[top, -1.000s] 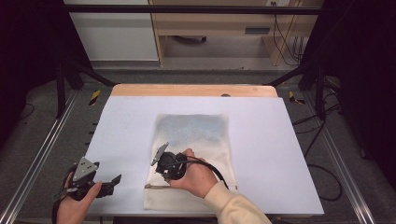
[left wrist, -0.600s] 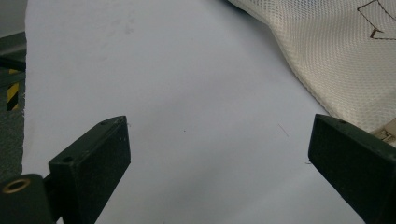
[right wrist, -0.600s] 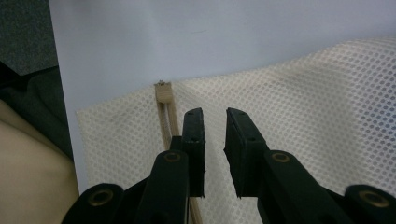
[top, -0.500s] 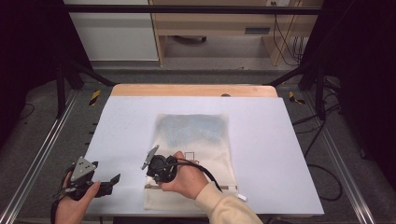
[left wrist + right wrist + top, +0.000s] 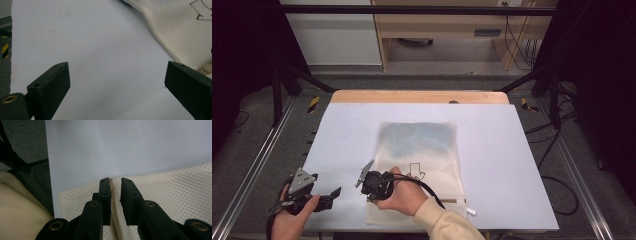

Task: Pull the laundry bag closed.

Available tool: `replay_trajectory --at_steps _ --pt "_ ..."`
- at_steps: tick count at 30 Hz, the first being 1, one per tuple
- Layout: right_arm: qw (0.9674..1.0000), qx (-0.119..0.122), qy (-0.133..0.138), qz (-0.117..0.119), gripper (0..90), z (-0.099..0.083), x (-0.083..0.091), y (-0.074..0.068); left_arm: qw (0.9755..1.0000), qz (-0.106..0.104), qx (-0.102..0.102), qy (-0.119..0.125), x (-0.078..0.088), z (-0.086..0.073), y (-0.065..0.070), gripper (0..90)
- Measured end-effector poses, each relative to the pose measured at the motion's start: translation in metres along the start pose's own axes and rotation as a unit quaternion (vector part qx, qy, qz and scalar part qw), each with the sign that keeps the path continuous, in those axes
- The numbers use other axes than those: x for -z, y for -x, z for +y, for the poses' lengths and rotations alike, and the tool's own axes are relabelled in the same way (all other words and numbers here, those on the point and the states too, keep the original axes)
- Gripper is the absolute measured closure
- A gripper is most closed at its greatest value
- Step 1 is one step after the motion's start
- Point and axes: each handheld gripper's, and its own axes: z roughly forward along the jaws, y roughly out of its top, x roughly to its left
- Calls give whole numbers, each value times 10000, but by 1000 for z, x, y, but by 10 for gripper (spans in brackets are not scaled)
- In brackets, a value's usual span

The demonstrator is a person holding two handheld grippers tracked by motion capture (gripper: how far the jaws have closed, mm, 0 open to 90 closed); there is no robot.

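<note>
The right gripper view shows the right claw nearly closed over the tan zipper strip of the single cream mesh laundry bag, which lies flat on the white surface. It has shifted leftward toward the bag's near-left corner. The left claw gapes wide, empty.

The cream mesh laundry bag lies flat on the pale blue rectangular table; the right gripper sits over its near left corner; the left gripper hovers left of it, apart.
</note>
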Motion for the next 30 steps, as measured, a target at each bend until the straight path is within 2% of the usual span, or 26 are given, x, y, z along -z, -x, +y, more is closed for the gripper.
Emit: replay_trajectory --at_steps 4,9,10,14,15,17,18,19,25,26,27,29,30 --pt "10000 1 -22 65 746 1 -7 -1 10000 -47 35 8 1 0 0 63" --pt "9998 -57 -69 153 762 0 -14 0 9999 -98 36 27 2 1 3 64" --pt "9998 -54 -91 166 812 -1 -15 0 9999 -131 48 26 2 1 4 63" --pt "9997 -78 -72 204 820 -1 -14 0 9993 -330 151 99 6 2 11 70" --pt "9997 -93 79 229 820 -2 -9 1 9990 -388 168 114 6 2 13 73" --pt "9996 -79 141 239 820 -2 -6 1 9985 -493 173 136 7 2 18 74" --pt "9993 -90 249 266 820 -3 -2 2 9977 -644 178 125 8 2 23 84" --pt "9993 -90 249 266 820 -3 -2 2 9977 -644 178 125 8 2 23 85" --pt "9982 -115 510 298 821 -7 9 5 9946 -1033 67 18 8 -1 41 94" --pt "9980 -77 548 311 821 -7 10 6 9929 -1185 83 -16 8 -3 46 94" --pt "9980 -77 548 311 821 -7 10 6 9929 -1185 83 -16 8 -3 46 94" --pt "9978 -71 567 331 821 -8 11 6 9898 -1415 149 -53 5 -4 51 96" --pt "9978 -60 567 336 821 -8 11 6 9894 -1442 116 -83 3 -4 54 96"
